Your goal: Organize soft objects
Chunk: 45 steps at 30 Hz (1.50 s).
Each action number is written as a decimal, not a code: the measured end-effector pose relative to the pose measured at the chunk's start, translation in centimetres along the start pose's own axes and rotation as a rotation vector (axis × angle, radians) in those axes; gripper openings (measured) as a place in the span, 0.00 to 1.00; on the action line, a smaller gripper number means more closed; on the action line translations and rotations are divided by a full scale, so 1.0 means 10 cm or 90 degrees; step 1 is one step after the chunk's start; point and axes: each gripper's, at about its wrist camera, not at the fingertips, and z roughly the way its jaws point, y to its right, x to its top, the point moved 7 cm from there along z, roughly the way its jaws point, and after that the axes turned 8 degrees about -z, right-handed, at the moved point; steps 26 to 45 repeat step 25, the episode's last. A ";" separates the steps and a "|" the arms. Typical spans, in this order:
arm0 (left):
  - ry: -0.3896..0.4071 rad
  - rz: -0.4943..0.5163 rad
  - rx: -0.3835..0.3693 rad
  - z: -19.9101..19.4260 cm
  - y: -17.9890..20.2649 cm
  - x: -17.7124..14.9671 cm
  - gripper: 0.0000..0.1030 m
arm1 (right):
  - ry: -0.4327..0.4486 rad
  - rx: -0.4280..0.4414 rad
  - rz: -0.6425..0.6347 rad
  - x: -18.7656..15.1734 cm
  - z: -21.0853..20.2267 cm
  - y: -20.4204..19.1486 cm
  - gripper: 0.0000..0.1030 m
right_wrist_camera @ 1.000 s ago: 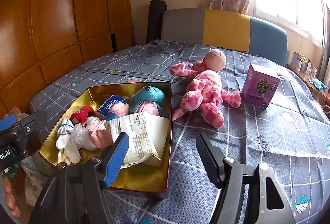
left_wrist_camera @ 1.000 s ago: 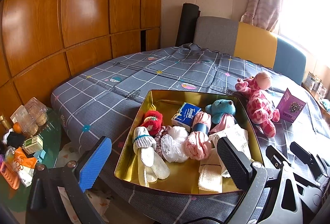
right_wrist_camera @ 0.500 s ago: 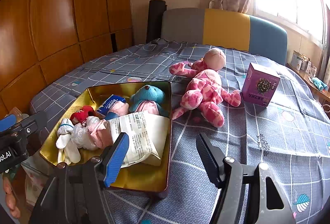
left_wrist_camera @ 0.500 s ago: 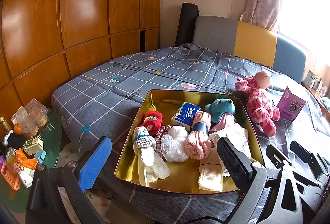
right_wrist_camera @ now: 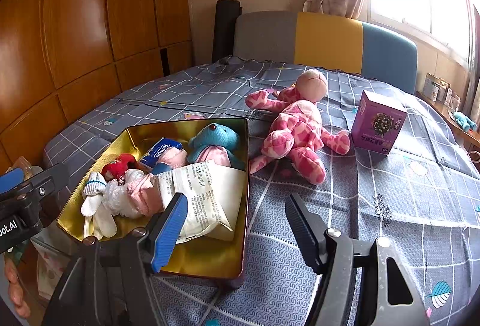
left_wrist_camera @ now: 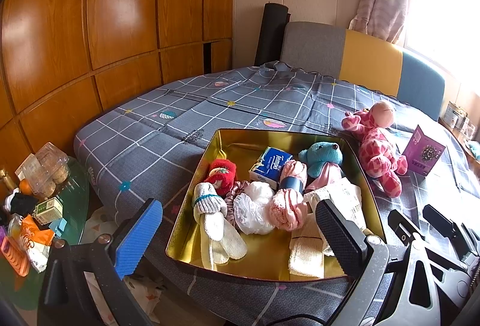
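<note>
On the bed, under its grey checked cover, your gold tin sits near the foot edge and already takes most of the load, so you look well along. Largest of what is left out is the pink plush, lying on the cover just right of the tin, clear of its wall; beside it stands a purple box, which is stiff card and probably not yours to pack. Inside the tin, the big white packet fills the right side, with the blue bear behind it, then the pink roll, white bag, white socks, red toy and tissue pack. Room is tight, so the plush may need to go on top. Your right gripper hangs empty with its jaws apart, above the tin's right wall, the plush ahead of it. Your left gripper is likewise spread wide and holds nothing, low over the tin's near end. By my reading, one pick remains: the plush into the tin.
</note>
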 end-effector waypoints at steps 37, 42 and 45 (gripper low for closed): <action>0.004 0.014 -0.002 0.00 0.03 -0.03 0.97 | -0.003 -0.002 0.007 -0.01 0.01 0.03 0.67; 0.004 0.014 -0.002 0.00 0.03 -0.03 0.97 | -0.003 -0.002 0.007 -0.01 0.01 0.03 0.67; 0.004 0.014 -0.002 0.00 0.03 -0.03 0.97 | -0.003 -0.002 0.007 -0.01 0.01 0.03 0.67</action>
